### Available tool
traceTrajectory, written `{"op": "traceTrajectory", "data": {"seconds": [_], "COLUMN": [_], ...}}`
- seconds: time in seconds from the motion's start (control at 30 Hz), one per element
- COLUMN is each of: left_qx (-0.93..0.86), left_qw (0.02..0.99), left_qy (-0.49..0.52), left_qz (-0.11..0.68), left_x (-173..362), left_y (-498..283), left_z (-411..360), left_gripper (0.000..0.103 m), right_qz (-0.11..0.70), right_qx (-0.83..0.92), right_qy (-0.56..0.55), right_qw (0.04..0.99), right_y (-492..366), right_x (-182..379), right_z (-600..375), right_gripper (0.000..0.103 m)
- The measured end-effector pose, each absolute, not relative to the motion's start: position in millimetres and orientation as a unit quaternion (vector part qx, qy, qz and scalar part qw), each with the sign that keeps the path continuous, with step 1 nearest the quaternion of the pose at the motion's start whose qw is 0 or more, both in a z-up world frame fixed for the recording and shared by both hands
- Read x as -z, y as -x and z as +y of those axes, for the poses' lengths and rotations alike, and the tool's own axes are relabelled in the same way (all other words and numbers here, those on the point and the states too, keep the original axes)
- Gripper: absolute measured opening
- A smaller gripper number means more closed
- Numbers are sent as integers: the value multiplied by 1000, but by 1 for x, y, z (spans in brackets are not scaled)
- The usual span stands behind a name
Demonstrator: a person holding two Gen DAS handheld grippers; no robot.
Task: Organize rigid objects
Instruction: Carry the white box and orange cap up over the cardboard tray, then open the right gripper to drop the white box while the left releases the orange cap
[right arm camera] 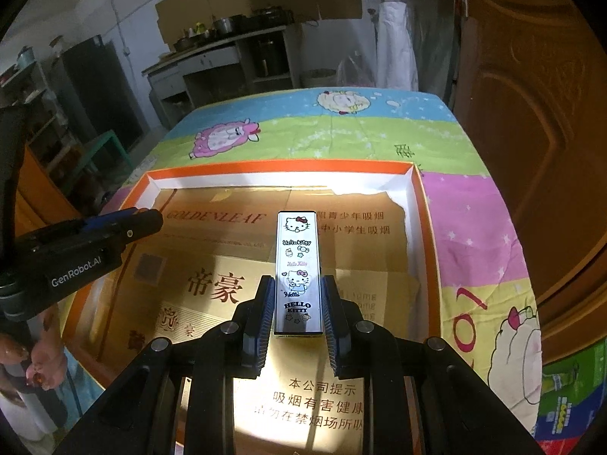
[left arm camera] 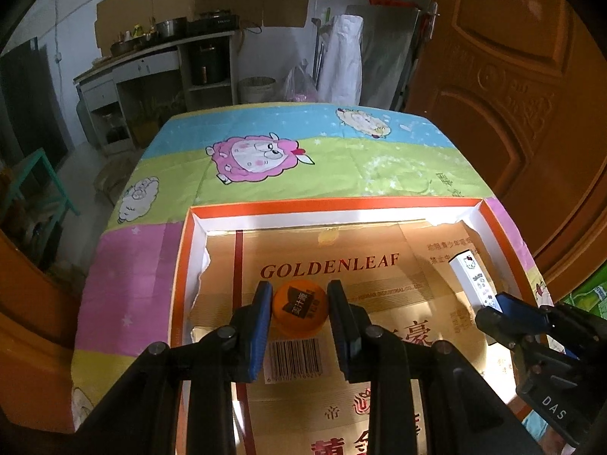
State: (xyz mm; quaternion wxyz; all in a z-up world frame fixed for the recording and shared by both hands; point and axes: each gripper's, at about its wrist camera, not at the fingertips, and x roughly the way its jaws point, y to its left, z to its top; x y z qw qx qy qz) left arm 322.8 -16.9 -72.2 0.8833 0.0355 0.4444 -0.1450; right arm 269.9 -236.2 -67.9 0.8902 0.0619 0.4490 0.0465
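Right up close, the left tool (left arm camera: 299, 305) is pinching an orange bottle cap (left arm camera: 300, 306) between its blue pads, just above the floor of a shallow tray (left arm camera: 334, 204). That cap looks like hard, light plastic, round and smooth, with a dark label printed across its top; I would guess it could squirt out of a loose grip, so holding it across its widest part, as now, seems the sensible place.

Beside it, the right tool (right arm camera: 297, 311) is closed on the near end of a long white box (right arm camera: 297, 265) printed with cartoon cats. It looks stiff and light, likely thin card or plastic, so a firm squeeze on the flat side walls should hold, though too much force might dent it. Most of its length sticks out past the pads, over the tray; whether its far end touches the lining I cannot tell.

Below both, the tray has an orange rim and white walls, and is lined with flattened gold cardboard (left arm camera: 330, 265) carrying red lettering.

Farther off, a bright cartoon sheep cloth (right arm camera: 334, 129) covers the desk, and a carved wooden door (left arm camera: 504, 87) stands to the right.
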Motion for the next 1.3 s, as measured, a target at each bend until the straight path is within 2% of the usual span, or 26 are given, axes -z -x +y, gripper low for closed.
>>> {"op": "traceTrajectory", "data": {"seconds": [0.9, 0.97, 1.1, 1.3], "left_qx": [155, 164, 183, 185], "left_qw": [860, 858, 854, 859], "left_qy": [-42, -43, -33, -21], "left_qz": [485, 485, 485, 477], "left_x": [98, 99, 98, 93], "left_y": [-333, -334, -333, -328], "left_z": [-19, -19, -20, -16], "left_gripper": [31, 35, 53, 55], "right_qz": [470, 471, 473, 465], "right_qx": [-45, -44, -45, -40], "right_qy": [-59, -59, -56, -49], "right_qw": [879, 879, 878, 883], "right_y": [-278, -278, -278, -274], "right_x": [86, 87, 87, 80], "right_z": [-236, -236, -236, -235], "right_gripper": [25, 25, 27, 44]}}
